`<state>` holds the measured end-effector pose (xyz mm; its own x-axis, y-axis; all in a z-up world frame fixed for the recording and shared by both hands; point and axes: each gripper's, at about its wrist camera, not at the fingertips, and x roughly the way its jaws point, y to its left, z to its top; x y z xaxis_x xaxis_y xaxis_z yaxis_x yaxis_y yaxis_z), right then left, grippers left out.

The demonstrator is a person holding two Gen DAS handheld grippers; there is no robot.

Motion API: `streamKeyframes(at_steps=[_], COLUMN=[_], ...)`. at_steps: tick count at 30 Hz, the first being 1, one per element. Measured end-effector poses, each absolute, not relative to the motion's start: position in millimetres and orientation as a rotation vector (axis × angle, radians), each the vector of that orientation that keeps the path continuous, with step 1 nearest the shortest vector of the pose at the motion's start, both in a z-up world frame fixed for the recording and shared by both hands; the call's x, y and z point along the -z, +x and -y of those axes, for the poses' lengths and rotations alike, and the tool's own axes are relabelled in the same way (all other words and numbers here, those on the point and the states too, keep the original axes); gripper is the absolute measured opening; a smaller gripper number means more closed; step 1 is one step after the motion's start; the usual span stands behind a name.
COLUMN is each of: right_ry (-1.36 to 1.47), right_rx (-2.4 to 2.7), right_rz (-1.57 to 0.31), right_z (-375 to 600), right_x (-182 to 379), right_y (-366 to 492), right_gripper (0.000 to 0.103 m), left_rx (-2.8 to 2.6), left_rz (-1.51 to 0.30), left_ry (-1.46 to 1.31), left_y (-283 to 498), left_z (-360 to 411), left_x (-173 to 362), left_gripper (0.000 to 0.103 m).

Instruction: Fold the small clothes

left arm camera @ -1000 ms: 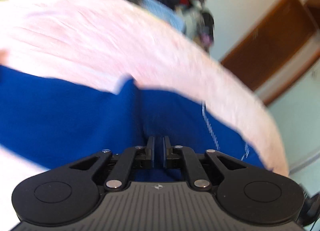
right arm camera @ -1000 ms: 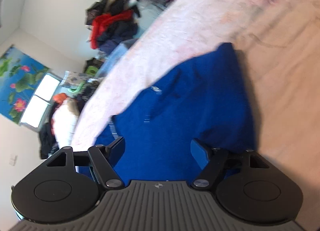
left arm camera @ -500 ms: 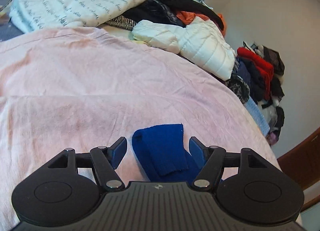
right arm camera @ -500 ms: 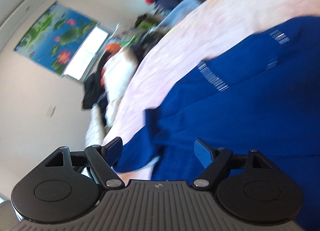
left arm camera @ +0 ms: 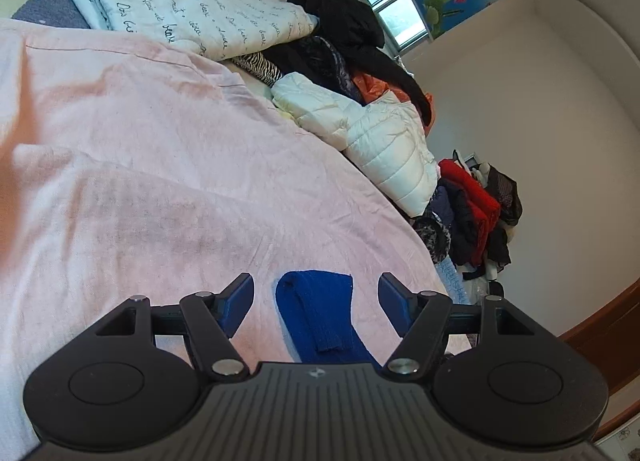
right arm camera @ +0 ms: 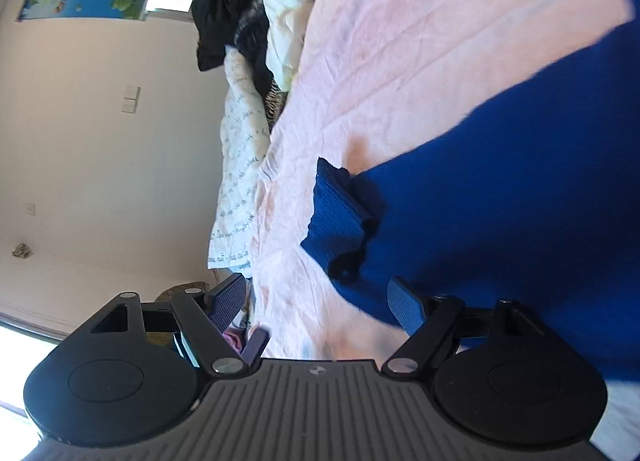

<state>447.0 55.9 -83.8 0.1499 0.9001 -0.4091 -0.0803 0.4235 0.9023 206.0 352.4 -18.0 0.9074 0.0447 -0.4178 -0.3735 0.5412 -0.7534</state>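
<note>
A royal blue knit garment lies on the pink bedspread [left arm camera: 168, 165]. In the left wrist view its ribbed sleeve end [left arm camera: 318, 313] lies between the open fingers of my left gripper [left arm camera: 316, 297], not held. In the right wrist view the blue garment [right arm camera: 520, 189] spreads across the right side, and its ribbed cuff [right arm camera: 338, 217] sticks out toward the left. My right gripper [right arm camera: 316, 301] is open and empty, just in front of the cuff, with its right finger over the blue cloth.
A folded white quilt with script print [left arm camera: 192, 1] lies at the bed's far end. A heap of clothes, with a white puffer jacket [left arm camera: 380, 141] and black and red garments [left arm camera: 476, 205], runs along the bed's far edge. A wall and wooden trim [left arm camera: 600, 333] lie beyond.
My left gripper was shut on the blue cloth a second ago; it has opened and let go, now pointing along the bed over the sleeve end. My right gripper stayed open and swung round toward the cuff.
</note>
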Motion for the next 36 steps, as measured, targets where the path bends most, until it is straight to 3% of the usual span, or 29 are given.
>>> streamKeyframes(at_steps=[2, 11, 14, 16, 19, 25, 30, 36], right_ry=[0.847, 0.750, 0.693, 0.665, 0.679, 0.761, 0.773, 0.760], right_rx=[-0.834, -0.792, -0.782, -0.774, -0.758, -0.796, -0.907, -0.947], right_rz=[-1.173, -1.143, -1.143, -1.155, -1.171, -1.124, -1.070, -0.950], right_z=[-64.9, -90.6, -103.0, -106.2, -101.4, -70.8, -0.2, 150.9], right_x=[81.9, 88.1, 87.5, 90.1, 97.5, 78.3, 16.5, -69.4], right_y=[456.7, 463.8, 463.5, 462.7, 464.1, 465.9, 468.2, 445.7], right_gripper=[0.073, 0.071, 0.056, 0.033, 0.012, 0.010, 0.010, 0.010], left_rx=[-0.244, -0.180, -0.194, -0.195, -0.198, -0.190, -0.130, -0.020], left_rz=[-0.367, -0.383, -0.389, -0.398, -0.410, -0.417, -0.385, -0.359], left_ry=[-0.961, -0.950, -0.961, -0.964, -0.958, -0.958, -0.927, -0.910], left_y=[200.8, 206.4, 207.8, 207.6, 206.7, 205.4, 204.1, 210.0], left_z=[-353.1, -348.9, -349.6, -349.2, -346.9, -335.6, -313.5, -272.9], left_x=[15.8, 20.0, 22.8, 23.9, 24.7, 16.7, -5.3, -29.8], left_gripper=[0.078, 0.078, 0.078, 0.078, 0.078, 0.078, 0.078, 0.082])
